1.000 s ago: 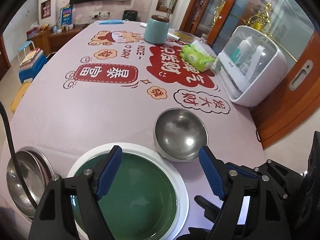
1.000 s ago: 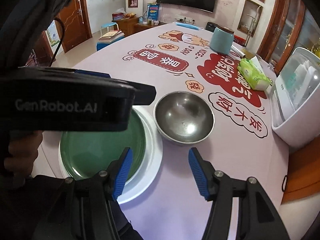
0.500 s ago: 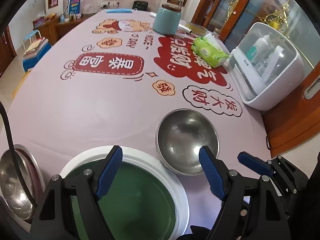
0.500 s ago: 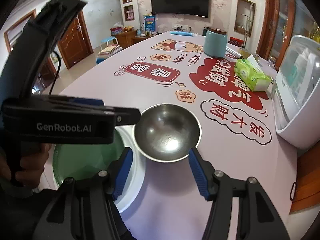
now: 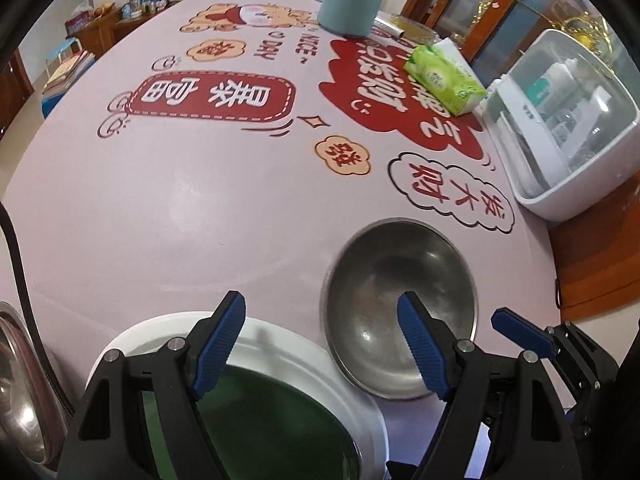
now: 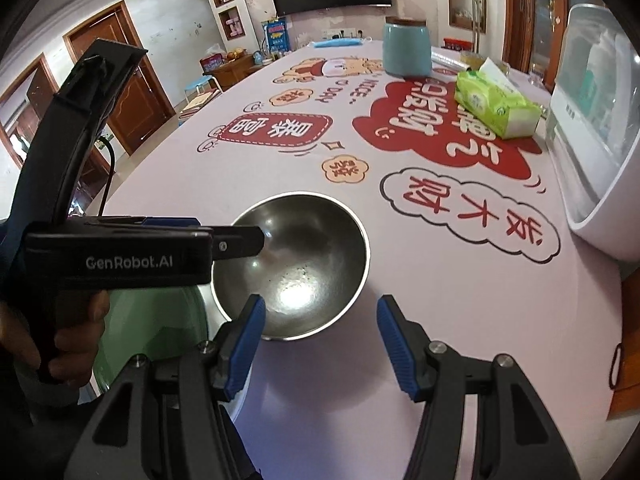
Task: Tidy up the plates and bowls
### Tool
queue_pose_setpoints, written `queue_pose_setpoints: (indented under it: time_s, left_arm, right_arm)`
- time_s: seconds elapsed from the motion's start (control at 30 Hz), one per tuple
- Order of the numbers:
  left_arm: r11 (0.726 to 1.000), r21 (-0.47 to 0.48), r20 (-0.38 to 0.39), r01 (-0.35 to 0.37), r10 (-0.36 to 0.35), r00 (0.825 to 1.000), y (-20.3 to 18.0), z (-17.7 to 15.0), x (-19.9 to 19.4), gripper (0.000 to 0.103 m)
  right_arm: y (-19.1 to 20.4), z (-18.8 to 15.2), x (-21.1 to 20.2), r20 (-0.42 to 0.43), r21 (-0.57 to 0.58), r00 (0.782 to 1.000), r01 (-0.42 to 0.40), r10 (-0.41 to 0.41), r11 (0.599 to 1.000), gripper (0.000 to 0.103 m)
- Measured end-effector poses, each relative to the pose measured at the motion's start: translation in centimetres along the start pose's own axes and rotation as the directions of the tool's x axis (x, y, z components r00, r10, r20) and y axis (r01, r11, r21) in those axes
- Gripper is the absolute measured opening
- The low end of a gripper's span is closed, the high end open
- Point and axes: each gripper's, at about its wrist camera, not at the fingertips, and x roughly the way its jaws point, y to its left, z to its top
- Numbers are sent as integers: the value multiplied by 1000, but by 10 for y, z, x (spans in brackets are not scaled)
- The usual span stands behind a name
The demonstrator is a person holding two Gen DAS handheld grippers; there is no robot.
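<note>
A steel bowl (image 5: 400, 300) (image 6: 296, 264) stands upright on the pink tablecloth. Touching its left side is a green plate with a white rim (image 5: 352, 392) (image 6: 152, 332). My left gripper (image 5: 320, 344) hovers over the place where plate and bowl meet. Its jaws are closing, and the pads press on nothing. From the right wrist view, the left gripper (image 6: 248, 240) reaches over the bowl's left rim, held by a hand (image 6: 76, 344). My right gripper (image 6: 320, 332) stands open just short of the bowl's near rim. One of its blue fingers (image 5: 520, 334) shows right of the bowl.
A second steel bowl (image 5: 16, 392) sits at the far left edge. Further back are a green tissue pack (image 5: 440, 76), a teal jar (image 5: 350, 4) and a white domed rack (image 5: 568, 120) by the table's right edge. A cable (image 5: 16, 264) hangs left.
Both grippers have sunk and moved in towards the steel bowl, which now looks larger and nearer. The left jaws have narrowed a little; the right jaws keep the same gap.
</note>
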Motion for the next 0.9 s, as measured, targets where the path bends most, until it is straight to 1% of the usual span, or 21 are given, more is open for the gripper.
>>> queue_pose_setpoints:
  time_s: [0.1, 0.2, 0.27, 0.33, 0.37, 0.4, 0.43, 0.5, 0.63, 0.77, 0.9]
  left_arm:
    - [1000, -21, -16, 0, 0, 1000, 3, 1, 7, 73]
    - [999, -47, -18, 4, -4, 1000, 7, 3, 11, 66]
    - [998, -58, -23, 3, -4, 1000, 10, 5, 14, 59]
    - [998, -69, -28, 10, -12, 1000, 13, 6, 17, 49]
    - [997, -72, -29, 14, -16, 999, 13, 6, 18, 48]
    - [997, -76, -30, 18, -21, 999, 14, 6, 19, 44]
    - [996, -82, -32, 28, -30, 999, 15, 6, 20, 37]
    - [996, -84, -39, 41, -45, 998, 15, 7, 23, 27]
    - [996, -63, -34, 67, -69, 997, 10, 7, 24, 14]
    - [997, -30, -24, 73, -74, 997, 3, 6, 21, 10]
    - [997, -14, -17, 75, -75, 997, -1, 5, 17, 9]
  right_arm:
    - [-3, 0, 6, -15, 10, 1000, -7, 7, 1000, 55]
    - [-6, 0, 12, -37, 18, 999, -12, 13, 1000, 48]
    - [-6, 0, 14, -48, 21, 999, -14, 15, 1000, 39]
    - [-6, 0, 16, -49, 20, 999, -19, 20, 1000, 36]
    - [-6, 0, 16, -50, 17, 999, -21, 22, 1000, 34]
    - [-6, 0, 16, -48, 16, 999, -19, 19, 1000, 34]
    - [-6, 1, 17, -47, 16, 999, -17, 18, 1000, 33]
    - [-8, 1, 17, -47, 21, 999, -15, 16, 1000, 31]
    - [-9, 1, 17, -47, 26, 999, -14, 15, 1000, 28]
    - [-12, 1, 17, -51, 42, 999, -1, 4, 999, 21]
    - [-14, 0, 16, -53, 57, 999, 2, 1, 998, 18]
